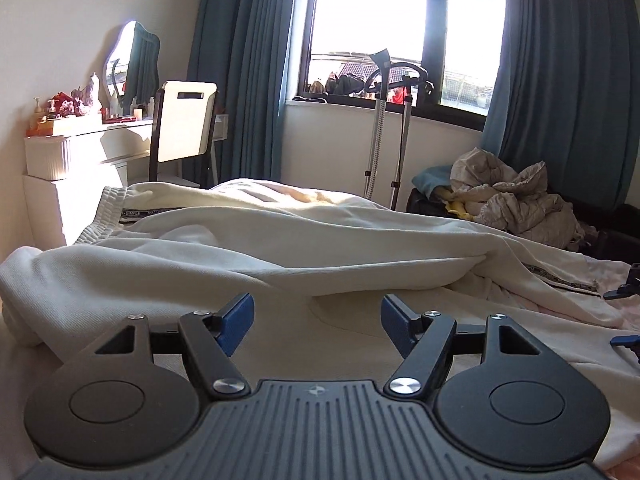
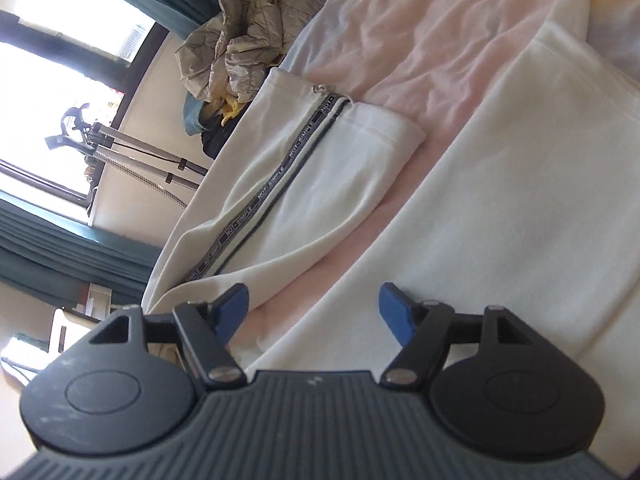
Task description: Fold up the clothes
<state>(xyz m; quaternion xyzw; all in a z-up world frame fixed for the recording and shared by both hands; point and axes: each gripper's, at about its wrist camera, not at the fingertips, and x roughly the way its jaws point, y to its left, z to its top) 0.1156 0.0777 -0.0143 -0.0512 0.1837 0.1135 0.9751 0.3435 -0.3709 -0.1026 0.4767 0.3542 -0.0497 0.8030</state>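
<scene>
Two hand-held grippers, left hand-held gripper (image 1: 318, 320) and right hand-held gripper (image 2: 314, 312), hover spread and empty over cream trousers (image 1: 248, 252) sprawled across the bed (image 2: 420, 40); next, likely, each must pinch a near edge.

The trousers (image 1: 248, 248) lie spread across the bed (image 2: 432, 52), waistband (image 1: 108, 204) at the left end, legs running right. Behind the bed's left end stand a dresser (image 1: 80, 148) and chair (image 1: 186, 128); a steamer stand (image 1: 380, 120) stands behind its middle under the window (image 1: 400, 28). A heap of bedding (image 1: 516, 196) lies beyond the right end.
</scene>
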